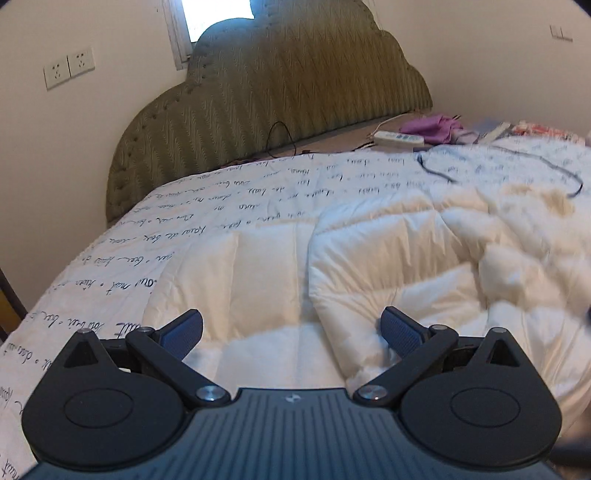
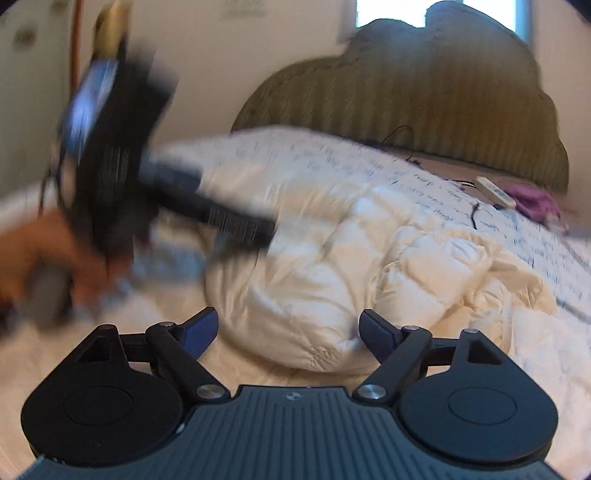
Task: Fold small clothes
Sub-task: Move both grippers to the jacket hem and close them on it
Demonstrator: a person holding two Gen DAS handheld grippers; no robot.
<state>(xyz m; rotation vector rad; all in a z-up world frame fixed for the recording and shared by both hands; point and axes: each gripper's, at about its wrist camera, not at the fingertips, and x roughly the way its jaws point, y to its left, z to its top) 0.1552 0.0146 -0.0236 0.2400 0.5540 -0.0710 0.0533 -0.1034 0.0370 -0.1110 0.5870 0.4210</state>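
Your left gripper (image 1: 291, 334) hangs over the near edge of the white duvet (image 1: 369, 258), its blue-padded fingers (image 1: 183, 332) spread wide with nothing between them. Your right gripper (image 2: 288, 332) is spread just as wide and also holds nothing; it hangs above a bunched fold of the same duvet (image 2: 332, 277).

In the right wrist view, your left gripper (image 2: 110, 147) shows as a dark, blurred shape above the duvet's near left part, with your left hand (image 2: 40, 258) beneath it (the blur hides how its jaws stand from this side).

Past the duvet's plain white quilting lies its side printed with lines of script (image 1: 258, 195), running toward the headboard. A thin dark cable (image 1: 517, 166) loops across the duvet's far right part.

Beyond the duvet's far edge, near the foot of the olive padded headboard (image 1: 277, 99), a white power strip (image 1: 397, 138) lies on the bare mattress, and just beside it sits a crumpled purple garment (image 1: 432, 127), well apart from both grippers. On the wall left of the headboard are two sockets (image 1: 68, 66), and a window (image 1: 218, 14) shows above it.
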